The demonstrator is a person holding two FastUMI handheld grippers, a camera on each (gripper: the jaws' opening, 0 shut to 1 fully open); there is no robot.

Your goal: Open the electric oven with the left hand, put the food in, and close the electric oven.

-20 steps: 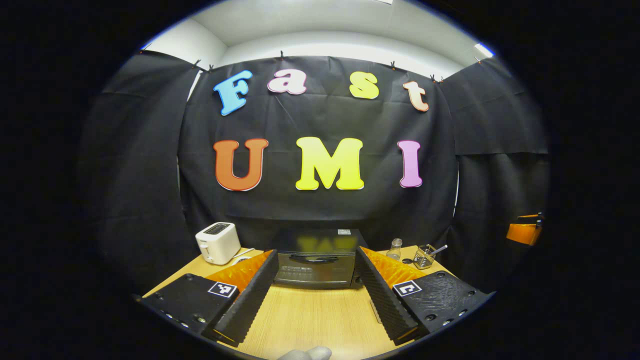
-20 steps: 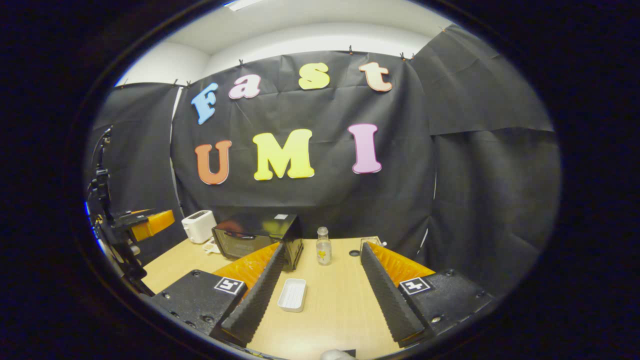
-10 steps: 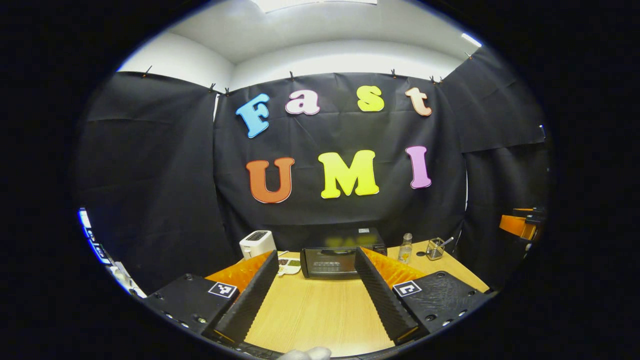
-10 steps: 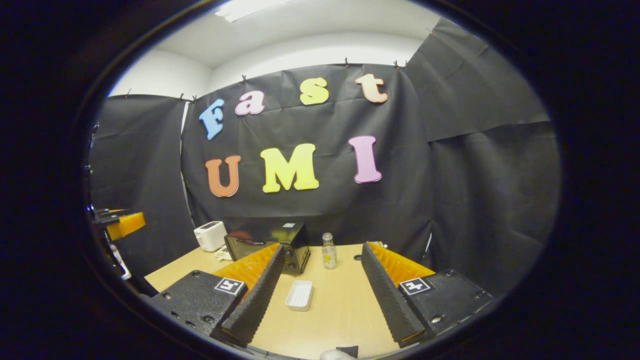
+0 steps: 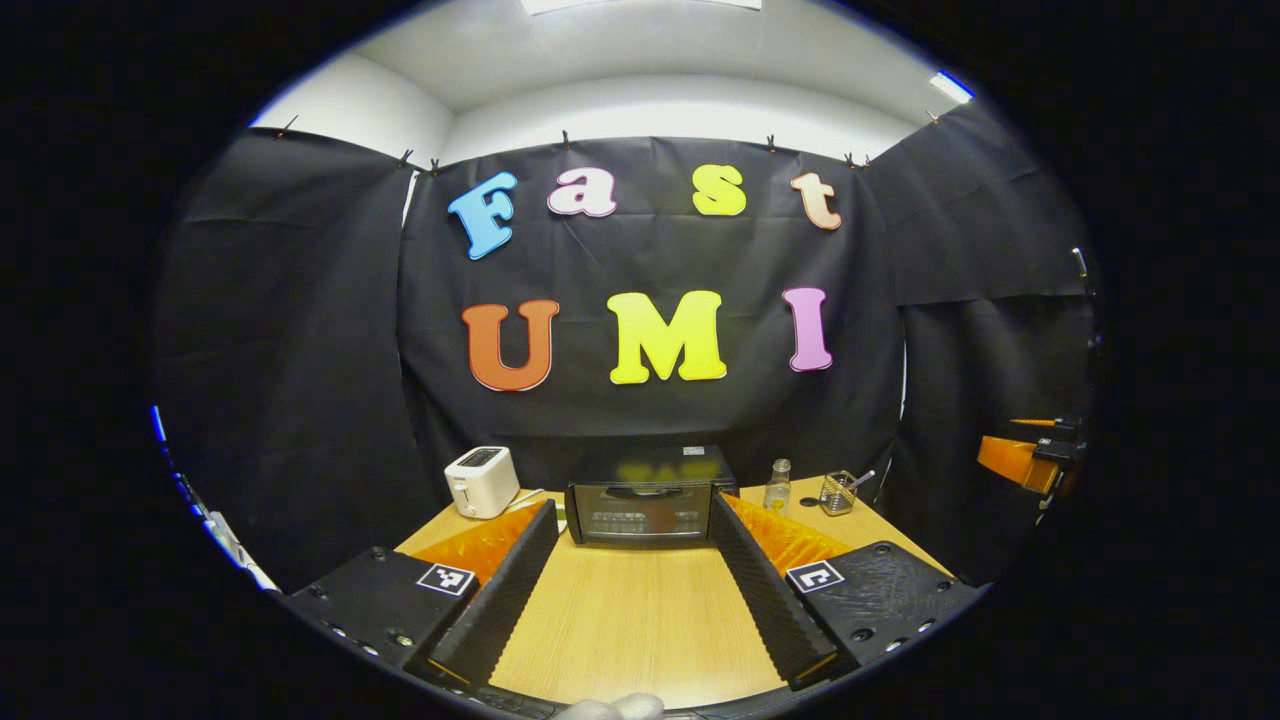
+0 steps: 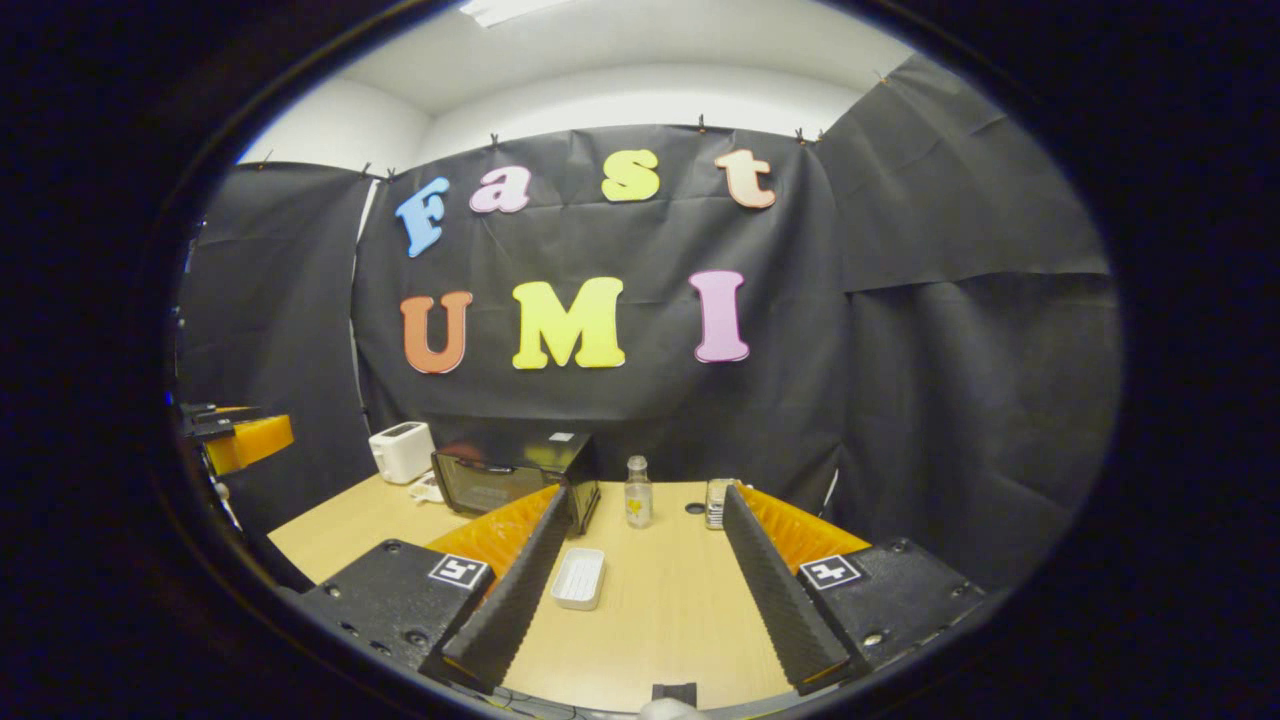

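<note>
The black electric oven (image 5: 645, 495) stands at the back of the wooden table (image 5: 620, 640) with its glass door closed. My left gripper (image 5: 632, 522) is open and lined up with the oven, well short of it, with nothing between its fingers. From the right gripper view the oven (image 6: 500, 475) sits to the left. A white rectangular dish (image 6: 579, 578) lies on the table just inside the left finger of my right gripper (image 6: 645, 525), which is open and empty. I cannot make out what is in the dish.
A white toaster (image 5: 481, 482) stands left of the oven. To the oven's right are a small glass bottle (image 5: 776, 485) and a wire cup (image 5: 838, 492). The right gripper (image 5: 1030, 455) shows off the table's right edge, the left gripper (image 6: 235, 440) off its left edge.
The left gripper pulled back from the oven, then squared up so the oven sits centred between its fingers. The right gripper shifted only slightly. Both stayed open.
</note>
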